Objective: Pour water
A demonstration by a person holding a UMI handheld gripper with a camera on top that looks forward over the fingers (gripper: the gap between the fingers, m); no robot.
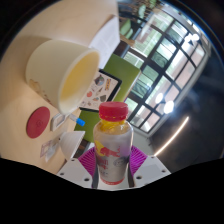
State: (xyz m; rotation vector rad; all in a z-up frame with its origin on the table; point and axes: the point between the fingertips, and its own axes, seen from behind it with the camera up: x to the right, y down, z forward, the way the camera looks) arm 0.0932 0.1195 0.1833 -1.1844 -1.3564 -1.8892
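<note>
My gripper (112,168) is shut on a small clear bottle (113,145) with a red cap (115,109) and a printed label. The magenta pads (89,158) press on both of its sides. The whole view is tilted. Just beyond the bottle and to the left stands a large white bucket-like cup (62,70) with a pale yellow inside, its mouth turned toward the bottle's cap. I cannot tell whether water is leaving the bottle.
A pale wooden tabletop (40,25) holds a red round lid (38,123), a small white cup (72,143) and a green printed sheet (108,82). Large windows with dark frames (165,70) fill the space beyond the table's edge.
</note>
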